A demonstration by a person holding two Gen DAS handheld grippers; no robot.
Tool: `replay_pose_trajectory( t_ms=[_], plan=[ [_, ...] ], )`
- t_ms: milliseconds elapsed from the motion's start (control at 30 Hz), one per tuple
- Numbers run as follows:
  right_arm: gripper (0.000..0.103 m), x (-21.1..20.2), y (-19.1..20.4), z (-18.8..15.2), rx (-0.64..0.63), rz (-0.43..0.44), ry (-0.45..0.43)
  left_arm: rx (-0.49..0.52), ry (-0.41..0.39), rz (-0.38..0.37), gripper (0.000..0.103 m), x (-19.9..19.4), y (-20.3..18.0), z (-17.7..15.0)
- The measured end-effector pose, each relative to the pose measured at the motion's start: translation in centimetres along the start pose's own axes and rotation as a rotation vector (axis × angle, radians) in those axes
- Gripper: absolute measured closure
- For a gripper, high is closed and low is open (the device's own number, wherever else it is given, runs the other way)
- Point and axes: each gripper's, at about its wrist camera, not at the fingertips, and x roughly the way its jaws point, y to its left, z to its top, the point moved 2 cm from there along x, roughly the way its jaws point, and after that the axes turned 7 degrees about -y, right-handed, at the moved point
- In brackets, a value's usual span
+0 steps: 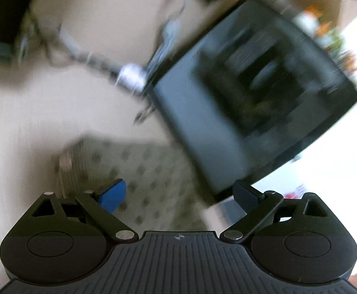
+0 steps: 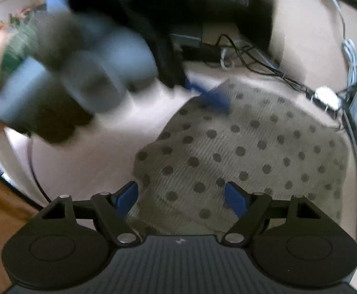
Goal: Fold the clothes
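Polka-dot cloth (image 2: 247, 152) lies flat on the beige table (image 2: 92, 152); my left gripper (image 1: 178, 193) and right gripper (image 2: 182, 196) hover above it, both released. I should pinch matching corners squarely.

Tangled black cables (image 2: 259, 58) (one white adapter (image 2: 326, 96) among them) lie on the beige tabletop (image 2: 85, 156).
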Motion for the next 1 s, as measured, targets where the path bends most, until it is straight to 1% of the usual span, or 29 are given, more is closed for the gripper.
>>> replay_pose_trajectory(
  t_ms=[33,67,133,233,333,367,400,467,500,567,600,667,733,767,900,933,1000],
  plan=[
    [0.020,0.1,-1.1,0.3,0.021,-0.031,-0.015,-0.013,0.016,0.018,0.006,0.9,0.8,-0.5],
    [0.017,0.2,-2.2,0.6,0.041,-0.063,-0.030,-0.024,0.016,0.017,0.006,1.2,1.3,-0.7],
    [0.016,0.3,-4.3,1.2,0.083,-0.125,-0.060,-0.047,0.000,-0.008,0.006,1.0,1.8,-0.8],
    [0.016,0.5,-7.6,2.0,0.144,-0.219,-0.104,-0.069,-0.002,-0.015,0.006,0.9,2.2,-0.7],
    [0.024,0.7,-10.8,2.9,0.206,-0.313,-0.149,-0.082,-0.018,-0.004,0.006,0.2,1.8,-0.5],
    [0.024,0.8,-11.9,3.1,0.227,-0.344,-0.164,-0.076,-0.027,-0.004,0.006,-0.3,1.5,-0.4],
    [0.025,1.8,-12.6,3.2,0.234,-0.375,-0.156,-0.065,-0.041,-0.002,0.006,-0.9,1.2,-0.1],
    [0.025,4.7,-12.8,2.8,0.214,-0.408,-0.101,-0.037,-0.093,0.004,0.006,-1.6,0.6,0.9],
    [0.025,5.4,-12.6,2.5,0.190,-0.413,-0.087,-0.029,-0.122,0.004,0.006,-1.7,0.5,1.4],
    [0.025,6.8,-12.2,1.9,0.141,-0.423,-0.060,-0.056,-0.150,-0.004,0.006,-0.7,0.5,2.7],
    [0.025,6.7,-11.9,1.8,0.120,-0.429,-0.057,-0.074,-0.143,0.002,0.006,0.2,0.7,3.1],
    [0.025,5.1,-11.1,1.7,0.094,-0.428,-0.076,-0.084,-0.097,0.071,0.006,2.5,1.2,3.3],
    [0.023,2.3,-10.1,1.5,0.090,-0.397,-0.122,-0.038,-0.069,0.115,0.006,4.0,1.2,3.4],
    [0.019,1.6,-9.8,1.3,0.091,-0.383,-0.128,-0.018,-0.057,0.127,0.006,4.5,1.2,3.5],
    [0.019,0.8,-8.7,-0.2,0.106,-0.337,-0.101,0.027,-0.022,0.176,0.006,5.7,1.0,4.0],
    [0.015,0.7,-8.4,-0.5,0.110,-0.326,-0.094,0.032,-0.019,0.184,0.006,5.6,0.9,3.9],
    [0.013,0.3,-7.9,-1.3,0.118,-0.303,-0.080,0.045,-0.021,0.194,0.006,4.8,0.0,3.7]
  ],
)
